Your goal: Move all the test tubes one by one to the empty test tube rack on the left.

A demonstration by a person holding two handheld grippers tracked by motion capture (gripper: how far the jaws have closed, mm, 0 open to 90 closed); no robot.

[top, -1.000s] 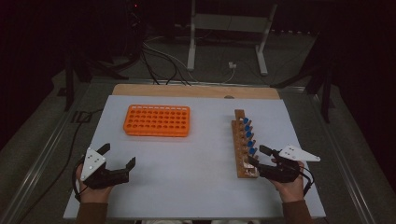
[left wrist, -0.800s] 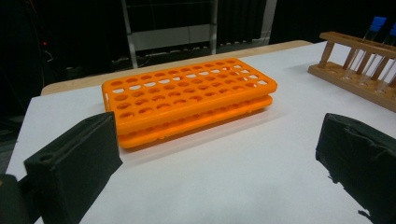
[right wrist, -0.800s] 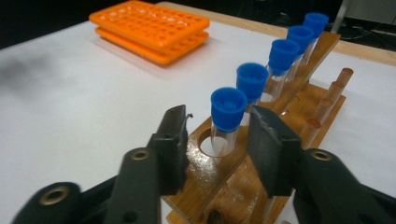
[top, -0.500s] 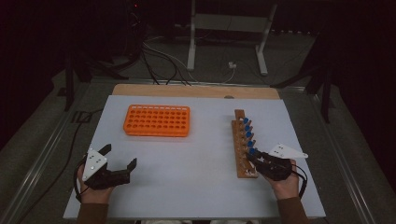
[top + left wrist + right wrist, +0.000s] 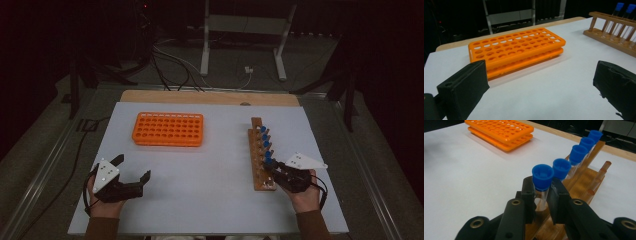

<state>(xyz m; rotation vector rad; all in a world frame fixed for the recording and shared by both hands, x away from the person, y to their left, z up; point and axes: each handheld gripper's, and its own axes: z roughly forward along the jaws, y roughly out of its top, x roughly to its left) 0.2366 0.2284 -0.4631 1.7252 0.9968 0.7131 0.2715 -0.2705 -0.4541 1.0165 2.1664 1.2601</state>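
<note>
A wooden rack (image 5: 257,160) stands at the right of the white table and carries several clear tubes with blue caps. My right gripper (image 5: 269,167) is at the rack's near end. Its jaws have just been closing and are now shut on the nearest blue-capped tube (image 5: 542,176), which stands upright in the wooden rack (image 5: 584,182), gripped just below the cap by the right gripper (image 5: 541,195). An empty orange tube rack (image 5: 168,129) lies at the back left. My left gripper (image 5: 133,166) rests open near the front left edge, with nothing between its jaws.
The left gripper (image 5: 541,85) faces the orange rack (image 5: 516,52), with the wooden rack (image 5: 614,37) farther right. White table surface (image 5: 210,180) lies between the hands. Cables and a metal stand (image 5: 207,45) are on the floor beyond the table.
The right gripper's jaws have come together around the nearest tube in the wooden rack. The left hand has stayed where it was.
</note>
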